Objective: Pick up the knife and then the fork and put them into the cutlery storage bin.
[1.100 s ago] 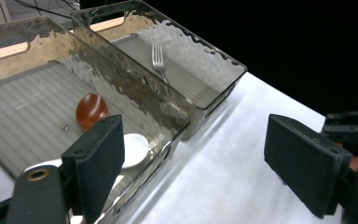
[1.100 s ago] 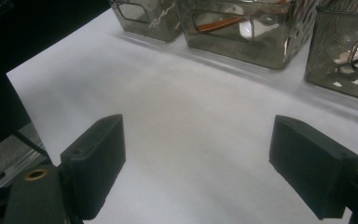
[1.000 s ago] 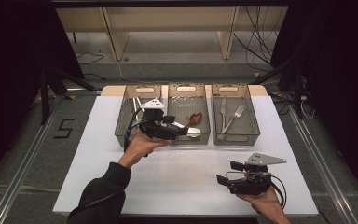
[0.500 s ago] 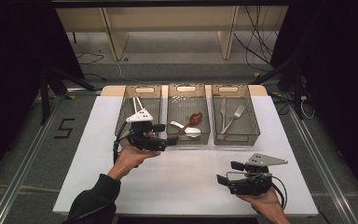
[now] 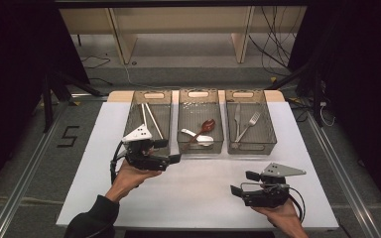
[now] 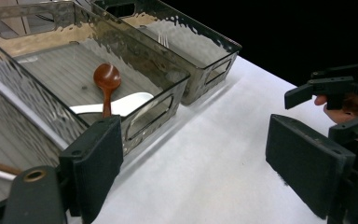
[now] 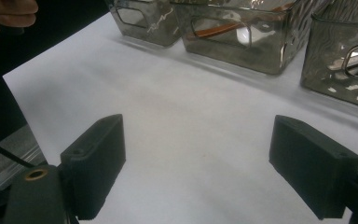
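Just in front of the middle bin (image 5: 200,147), the left gripper (image 5: 171,151) is held spread and empty, so a reach toward the wooden spoon (image 6: 105,83) is judged next, while the right gripper (image 5: 239,183) is held spread near the table's (image 5: 198,188) edge.

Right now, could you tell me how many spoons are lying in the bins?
2, both in the middle bin: a brown wooden spoon and a white spoon lying touching it.

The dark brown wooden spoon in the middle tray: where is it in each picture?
High view: dark brown wooden spoon in the middle mesh tray, centre.
Left gripper view: upper left, bowl up.
Right gripper view: only its handle, top centre, through the tray wall.
Shared landmark: the white spoon touching it.
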`<control>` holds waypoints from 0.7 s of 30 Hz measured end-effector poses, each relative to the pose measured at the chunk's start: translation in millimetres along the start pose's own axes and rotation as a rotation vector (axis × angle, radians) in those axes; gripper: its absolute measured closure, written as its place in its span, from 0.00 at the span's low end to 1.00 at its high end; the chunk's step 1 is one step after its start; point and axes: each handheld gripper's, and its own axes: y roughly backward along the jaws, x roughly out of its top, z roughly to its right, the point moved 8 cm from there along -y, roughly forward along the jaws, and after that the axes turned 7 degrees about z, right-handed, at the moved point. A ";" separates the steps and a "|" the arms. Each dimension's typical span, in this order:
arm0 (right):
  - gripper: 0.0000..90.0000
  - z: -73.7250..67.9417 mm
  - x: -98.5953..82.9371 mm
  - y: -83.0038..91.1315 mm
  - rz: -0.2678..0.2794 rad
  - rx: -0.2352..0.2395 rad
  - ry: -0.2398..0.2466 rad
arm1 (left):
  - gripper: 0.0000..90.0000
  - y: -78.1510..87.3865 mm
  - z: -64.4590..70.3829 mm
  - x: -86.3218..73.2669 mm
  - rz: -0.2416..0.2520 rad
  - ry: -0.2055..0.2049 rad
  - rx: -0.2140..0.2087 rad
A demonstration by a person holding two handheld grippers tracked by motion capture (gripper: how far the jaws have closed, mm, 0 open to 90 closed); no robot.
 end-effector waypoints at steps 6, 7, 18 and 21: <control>0.21 -0.2 0.5 0.3 0.004 -0.002 0.002 | 0.21 7.5 3.0 -11.3 -0.006 -0.002 -0.006; 0.21 -0.1 0.8 0.2 0.008 -0.002 0.005 | 0.21 8.2 3.5 -13.4 -0.008 -0.003 -0.006; 0.21 -1.5 1.7 1.1 0.019 -0.003 0.010 | 0.21 23.1 -0.5 -34.9 -0.003 0.014 0.010; 0.21 -1.9 2.1 1.0 0.024 -0.003 0.009 | 0.21 28.8 -2.1 -40.8 0.003 0.023 0.017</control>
